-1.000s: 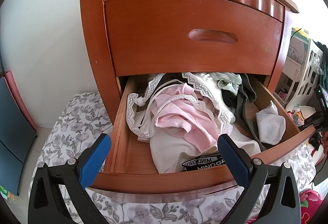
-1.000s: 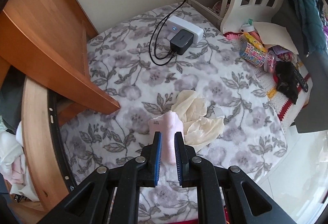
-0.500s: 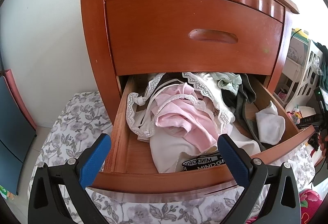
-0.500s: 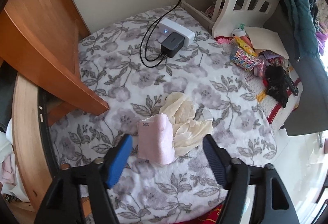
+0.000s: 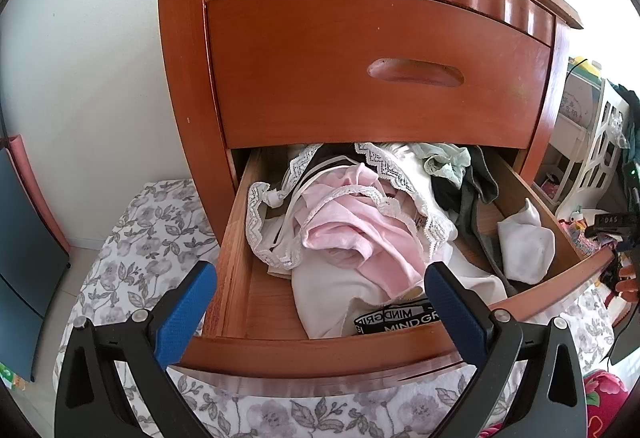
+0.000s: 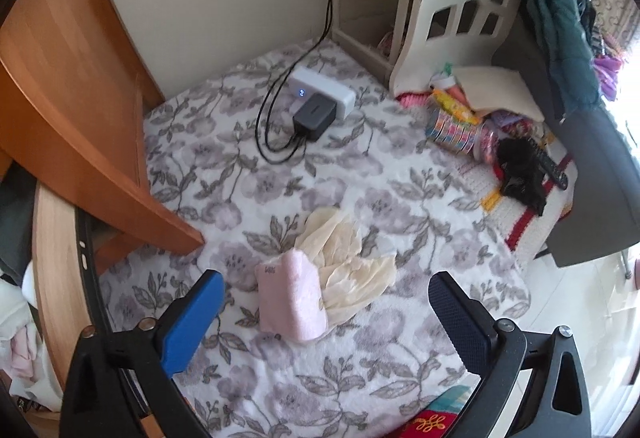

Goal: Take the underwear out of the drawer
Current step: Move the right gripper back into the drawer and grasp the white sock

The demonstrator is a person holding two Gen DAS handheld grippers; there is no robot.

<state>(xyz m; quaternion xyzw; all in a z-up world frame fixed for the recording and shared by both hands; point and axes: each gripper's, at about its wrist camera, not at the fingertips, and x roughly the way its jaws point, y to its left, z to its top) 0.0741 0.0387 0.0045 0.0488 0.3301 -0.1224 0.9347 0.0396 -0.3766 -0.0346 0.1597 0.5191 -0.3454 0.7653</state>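
Observation:
In the left wrist view the lower drawer [image 5: 320,350] of a reddish wooden cabinet stands pulled out, heaped with underwear: a pink lace-edged piece [image 5: 356,230], white lace, a white piece [image 5: 524,242] at the right, a black waistband with lettering. My left gripper [image 5: 320,302] hangs open in front of the drawer, touching nothing. In the right wrist view a folded pink piece [image 6: 290,302] lies on the floral blanket [image 6: 360,181] against a cream garment [image 6: 348,262]. My right gripper [image 6: 324,314] is above them with its jaws opening wide, nothing pressed between the pads.
A white power strip [image 6: 324,93] with a black adapter and cables lies on the blanket near the wall. A white lattice shelf [image 6: 456,1], toys [image 6: 460,121] and a black object [image 6: 520,173] crowd the right. The cabinet side [image 6: 68,85] and drawer edge stand at left.
The right gripper went from shut on the folded pink piece to wide open, leaving it lying on the blanket. The left gripper and drawer have not moved.

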